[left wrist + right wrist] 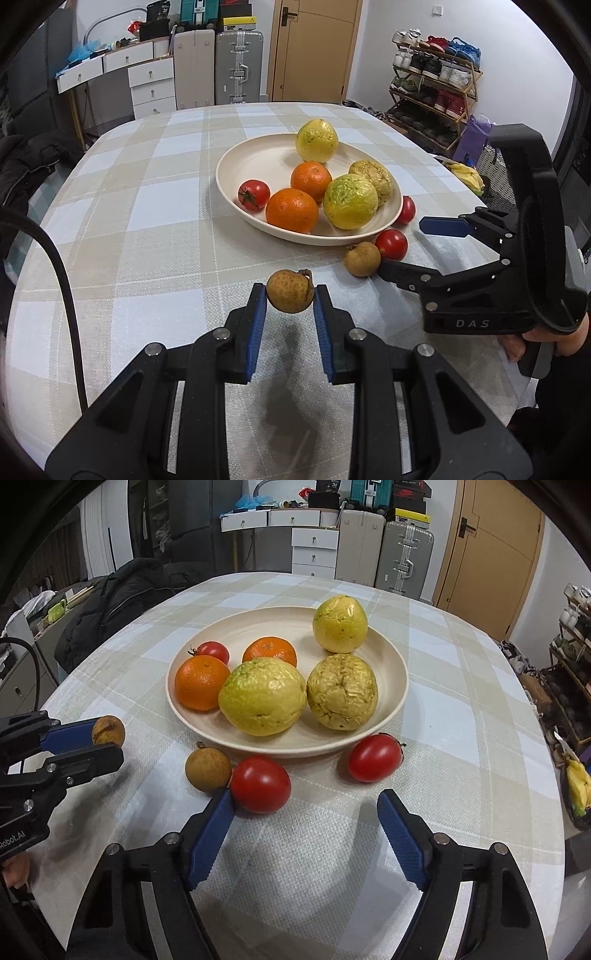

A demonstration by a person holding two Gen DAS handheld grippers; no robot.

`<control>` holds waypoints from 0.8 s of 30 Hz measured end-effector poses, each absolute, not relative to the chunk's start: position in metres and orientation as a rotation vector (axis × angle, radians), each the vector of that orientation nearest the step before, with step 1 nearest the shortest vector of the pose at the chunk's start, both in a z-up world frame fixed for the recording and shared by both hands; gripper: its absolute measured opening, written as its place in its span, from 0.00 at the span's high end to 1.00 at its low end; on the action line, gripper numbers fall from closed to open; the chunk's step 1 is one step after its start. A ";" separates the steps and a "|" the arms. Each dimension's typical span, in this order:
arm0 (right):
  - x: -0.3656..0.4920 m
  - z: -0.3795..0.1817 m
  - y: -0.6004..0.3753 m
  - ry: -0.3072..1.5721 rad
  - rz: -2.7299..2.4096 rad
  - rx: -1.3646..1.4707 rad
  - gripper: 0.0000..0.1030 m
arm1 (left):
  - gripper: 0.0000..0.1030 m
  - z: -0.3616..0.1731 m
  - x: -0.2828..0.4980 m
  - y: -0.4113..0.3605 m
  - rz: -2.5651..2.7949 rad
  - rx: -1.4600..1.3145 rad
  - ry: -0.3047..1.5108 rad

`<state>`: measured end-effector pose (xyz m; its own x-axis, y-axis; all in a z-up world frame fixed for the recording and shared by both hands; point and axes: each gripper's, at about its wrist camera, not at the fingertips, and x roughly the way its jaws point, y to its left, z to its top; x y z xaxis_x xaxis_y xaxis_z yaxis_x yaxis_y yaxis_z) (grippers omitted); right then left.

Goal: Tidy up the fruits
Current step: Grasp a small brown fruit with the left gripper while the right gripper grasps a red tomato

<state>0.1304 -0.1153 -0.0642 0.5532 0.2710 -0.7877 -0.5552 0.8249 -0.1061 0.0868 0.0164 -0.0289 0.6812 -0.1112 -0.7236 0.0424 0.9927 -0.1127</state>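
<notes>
Left gripper (290, 295) is clenched on a small brown longan (290, 291), held clear of the checked tablecloth (147, 206) at 6 o'clock of the plate (258, 155); pads are seen pressing both sides of it. Right gripper (306, 814) is released, jaws apart, nothing gripped; its left pad (210, 830) sits against the near tomato (260, 784), which touches a second longan (208, 768) at its 9 o'clock.

Risks, judged: the near tomato is not centred between the jaws, so a closure from here would likely push it sideways into the second longan and roll both; the round skin could squirt out of the pads; too hard a squeeze could bruise it. The held longan is pinched on a small contact patch, so a tilt on the way to the plate could drop it.

Further out: a far tomato (375, 757) lies just beside the plate rim at 5 o'clock, still on the cloth. On the plate are two oranges (201, 682), one small tomato (213, 652) and three yellow-green guavas (263, 697); the near half is crowded, so free space is left mainly at 11 o'clock. The raised rim must be cleared by both grippers. Beyond the table: suitcases (404, 555), a drawer unit, a door.
</notes>
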 end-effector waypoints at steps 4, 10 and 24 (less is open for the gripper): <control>0.132 -0.063 -0.112 0.864 0.540 -0.341 0.41 | 0.77 -0.028 0.086 0.017 -0.088 -0.088 0.819; 0.125 -0.062 -0.108 0.847 0.581 -0.350 0.63 | 0.77 -0.026 0.085 0.016 -0.087 -0.087 0.813; 0.091 -0.043 -0.136 0.768 0.563 -0.262 0.70 | 0.77 -0.019 0.080 0.000 -0.092 -0.072 0.783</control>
<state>0.0913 -0.1364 -0.0430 0.5825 0.3834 -0.7167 -0.5685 0.8224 -0.0222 0.0802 -0.0003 -0.0185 0.7050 -0.1098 -0.7007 0.0560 0.9935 -0.0993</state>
